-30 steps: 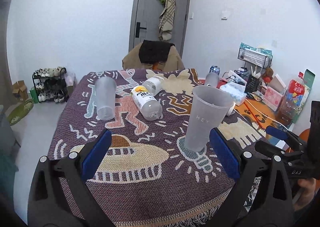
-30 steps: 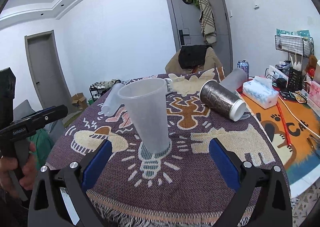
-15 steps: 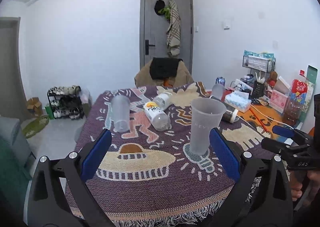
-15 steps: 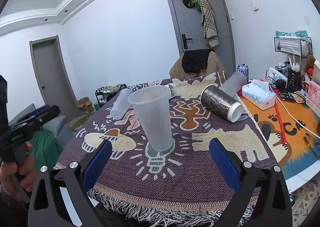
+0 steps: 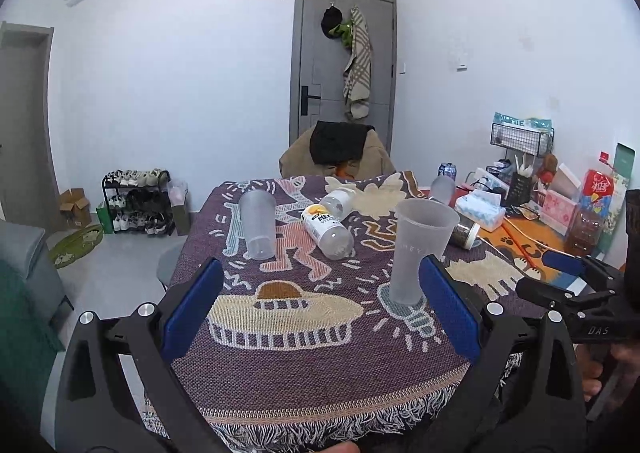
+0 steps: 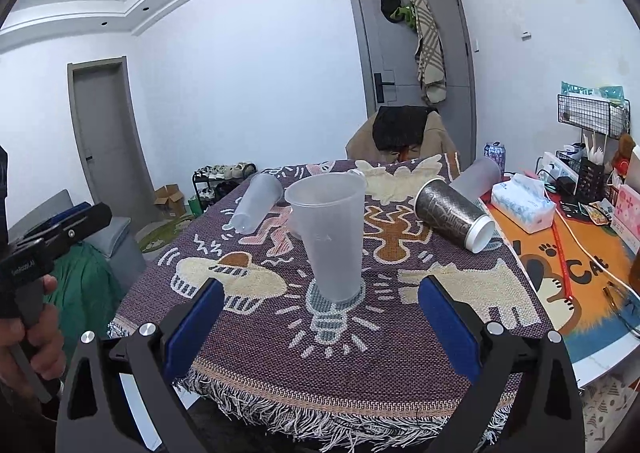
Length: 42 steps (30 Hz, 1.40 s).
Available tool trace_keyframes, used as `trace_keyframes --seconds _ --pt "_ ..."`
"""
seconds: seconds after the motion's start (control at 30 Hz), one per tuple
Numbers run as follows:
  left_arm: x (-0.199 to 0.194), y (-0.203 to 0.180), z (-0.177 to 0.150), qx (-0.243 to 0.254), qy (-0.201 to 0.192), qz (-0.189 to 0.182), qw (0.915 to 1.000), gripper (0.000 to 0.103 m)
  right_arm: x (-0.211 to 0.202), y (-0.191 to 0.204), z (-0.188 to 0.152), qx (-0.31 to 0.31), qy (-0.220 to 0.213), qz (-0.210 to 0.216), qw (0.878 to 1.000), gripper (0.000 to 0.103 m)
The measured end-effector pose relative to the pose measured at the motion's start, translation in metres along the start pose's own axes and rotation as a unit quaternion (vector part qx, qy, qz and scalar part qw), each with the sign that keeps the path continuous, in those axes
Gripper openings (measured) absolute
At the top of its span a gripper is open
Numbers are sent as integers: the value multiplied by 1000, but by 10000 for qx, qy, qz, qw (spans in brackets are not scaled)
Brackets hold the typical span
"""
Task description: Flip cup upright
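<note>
Cup standing up on the worktop

The clear cup (image 6: 328, 237) stands near the front edge of the worktop (image 6: 400, 373), on a patterned cloth (image 5: 304, 365). Both tongs, left (image 5: 318, 313) and right (image 6: 320, 323), are wide and hold nothing. White walls, grey door (image 5: 344, 65).

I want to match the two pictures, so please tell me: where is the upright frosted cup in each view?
Left wrist view: the upright frosted cup stands right of centre, just behind the claw's right finger.
Right wrist view: the same cup stands at centre, beyond both open fingers.
Shared landmark: the light bulb figure woven in the tablecloth, under the cup's base.
</note>
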<state>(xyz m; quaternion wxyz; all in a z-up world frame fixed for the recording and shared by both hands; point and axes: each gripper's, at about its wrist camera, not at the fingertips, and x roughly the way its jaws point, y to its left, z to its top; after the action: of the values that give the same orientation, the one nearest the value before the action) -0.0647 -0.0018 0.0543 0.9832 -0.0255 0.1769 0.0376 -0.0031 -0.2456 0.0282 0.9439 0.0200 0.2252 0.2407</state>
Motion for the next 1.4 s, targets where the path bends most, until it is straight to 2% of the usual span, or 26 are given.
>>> trace_keyframes --seconds 1.4 --pt "-3 -3 -2 -5 27 -50 10000 97 -2 -5 -1 137 -62 -115 9998 95"
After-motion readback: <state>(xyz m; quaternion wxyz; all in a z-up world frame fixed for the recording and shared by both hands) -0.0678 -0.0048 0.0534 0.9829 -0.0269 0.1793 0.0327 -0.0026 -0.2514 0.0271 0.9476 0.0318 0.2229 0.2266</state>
